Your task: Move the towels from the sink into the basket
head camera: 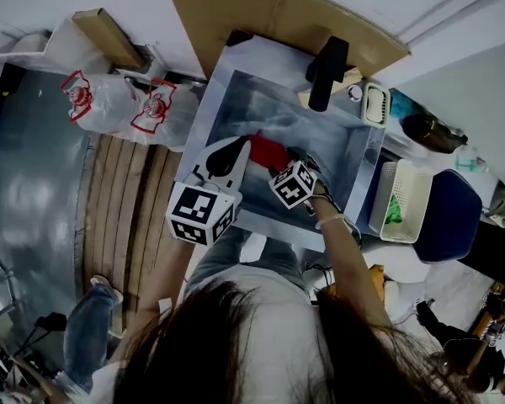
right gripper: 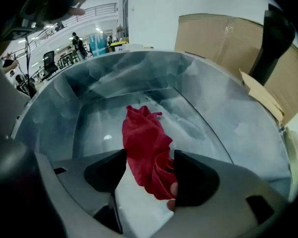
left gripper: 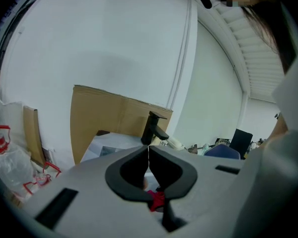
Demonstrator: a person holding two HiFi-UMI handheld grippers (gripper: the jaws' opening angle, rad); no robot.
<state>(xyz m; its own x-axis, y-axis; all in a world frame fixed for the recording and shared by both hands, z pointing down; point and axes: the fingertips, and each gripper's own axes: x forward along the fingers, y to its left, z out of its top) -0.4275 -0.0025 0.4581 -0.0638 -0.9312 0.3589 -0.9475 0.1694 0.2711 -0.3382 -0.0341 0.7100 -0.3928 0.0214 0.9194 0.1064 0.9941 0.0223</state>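
She leans over the steel sink [head camera: 265, 108] with both arms stretched forward. The right gripper [right gripper: 150, 157] is tipped steeply down into the bowl, and the left gripper [left gripper: 148, 150] is held closer to level at its nine o'clock side. The sink is a square, dull, water-streaked metal basin with a blocky black faucet [head camera: 326, 74] on the rim at one o'clock. A sheet of brown cardboard [head camera: 269, 7] leans on the wall behind it. The basket [head camera: 421, 194] is white slatted plastic and sits well apart from the bowl, at three o'clock of the sink, with something green inside that is too small to make out. The red towel [right gripper: 145, 145] is soft and crumpled into folds. It lies on the sink floor towards the six o'clock wall, right under the grippers. The right tongs stand wide apart with the towel in the gap between them, and the pads are not squeezing it. The left tongs are closed tip to tip, with only a hairline seam showing. A scrap of red shows below their root, but I cannot tell whether it is touching them. Her hair cuts off most of her arms in the head view.
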